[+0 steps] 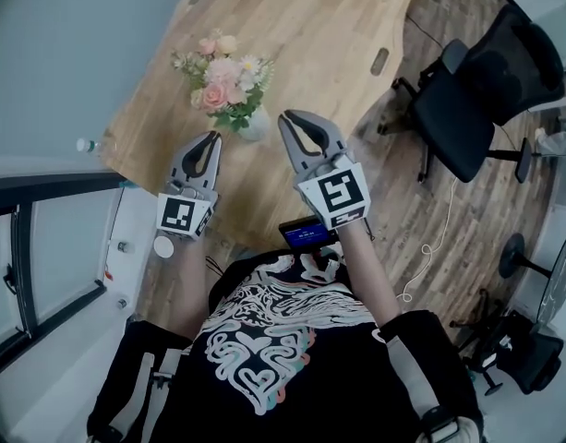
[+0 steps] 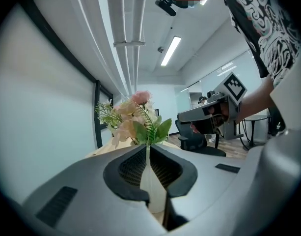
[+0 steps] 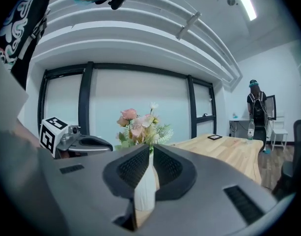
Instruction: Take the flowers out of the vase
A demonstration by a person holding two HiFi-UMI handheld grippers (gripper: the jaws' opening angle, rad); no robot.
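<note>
A bunch of pink and cream flowers (image 1: pixel 222 77) stands in a small white vase (image 1: pixel 255 125) near the front of the wooden table. My left gripper (image 1: pixel 213 137) hovers just left of the vase, its jaws shut and empty. Just right of the vase is my right gripper (image 1: pixel 287 118), also shut on nothing. In the left gripper view the flowers (image 2: pixel 135 114) rise above the closed tips, with the vase (image 2: pixel 152 181) showing behind them. The right gripper view shows the flowers (image 3: pixel 140 127) and the vase (image 3: pixel 146 186) straight ahead.
The wooden table (image 1: pixel 329 44) stretches away beyond the vase. A black office chair (image 1: pixel 486 90) stands at its right on the plank floor. A water bottle (image 1: pixel 87 145) sits by the table's left edge. A person (image 3: pixel 256 107) stands far off.
</note>
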